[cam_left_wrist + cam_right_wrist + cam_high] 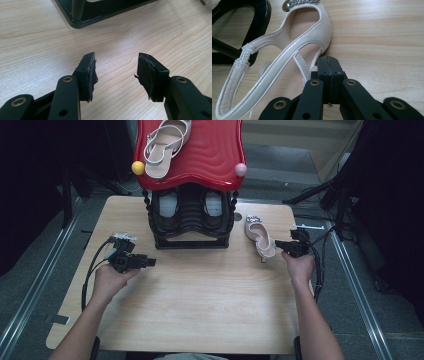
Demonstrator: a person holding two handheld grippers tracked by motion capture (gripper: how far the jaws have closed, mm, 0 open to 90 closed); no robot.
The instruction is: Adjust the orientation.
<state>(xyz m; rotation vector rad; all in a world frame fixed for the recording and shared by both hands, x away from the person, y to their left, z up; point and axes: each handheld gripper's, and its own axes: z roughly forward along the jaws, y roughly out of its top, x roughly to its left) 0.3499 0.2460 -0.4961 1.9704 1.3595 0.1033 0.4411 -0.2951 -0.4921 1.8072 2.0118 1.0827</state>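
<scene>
The left gripper rests low over the table near the left front of the rack, its jaws spread wide with nothing between them; the left gripper view shows bare wood between the pads and a corner of the rack's black base ahead.

In the middle stands the rack, red top tier carrying one pale sandal, a lower tier with what look like shoes tucked inside.

To its right a second sandal lies on the table, just beside the rack and apart from it, heel end toward the person. The right gripper sits at that heel end with its jaws pressed fully together and nothing in them; in the right gripper view the tips are right at the sandal's heel, contact uncertain.

The sandal is probably light, with a stiff sole and heel but soft, floppy straps and a glossy finish that may slip. A strap would sag and swing; the heel cup or the sole edge near it looks like the firmer hold. The jaws need to open first.
</scene>
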